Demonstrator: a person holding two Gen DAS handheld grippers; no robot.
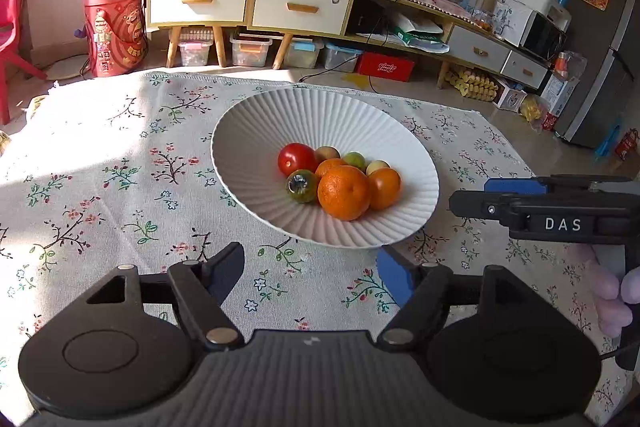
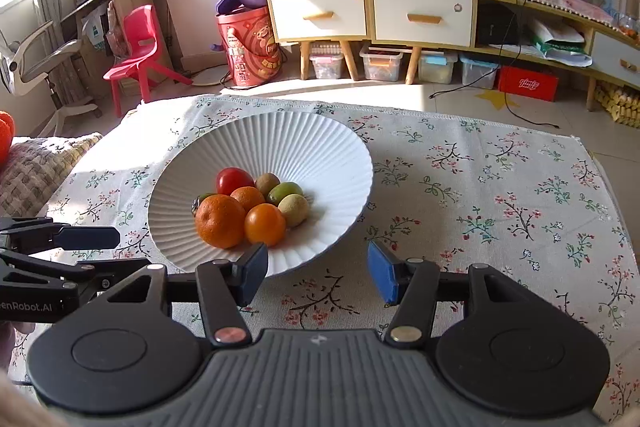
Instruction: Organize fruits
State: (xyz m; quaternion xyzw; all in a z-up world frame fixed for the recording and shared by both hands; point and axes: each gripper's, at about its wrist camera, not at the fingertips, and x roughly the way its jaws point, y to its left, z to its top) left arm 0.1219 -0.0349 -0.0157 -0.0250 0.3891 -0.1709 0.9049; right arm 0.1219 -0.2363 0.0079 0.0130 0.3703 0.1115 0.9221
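Both tongs open and empty, short of the fruit bowl.

Left tongs point(image 1: 310, 277): spread wide, nothing between the pads, nothing touched; poised above the flowered tablecloth point(image 1: 120, 187), angled downward toward the near rim of the white ribbed bowl point(image 1: 248, 131). In the bowl: red tomato point(image 1: 296, 158), large orange point(image 1: 344, 193), smaller orange point(image 1: 385, 188), several small green and brown fruits, all gathered at the centre. Right tongs point(image 2: 318, 275): moderately open, empty; left pad just above the bowl's near rim, right pad over the cloth, contact with the rim not discernible; angled downward. Gloved hand point(image 1: 612, 297) gripping the handle of the right tongs.
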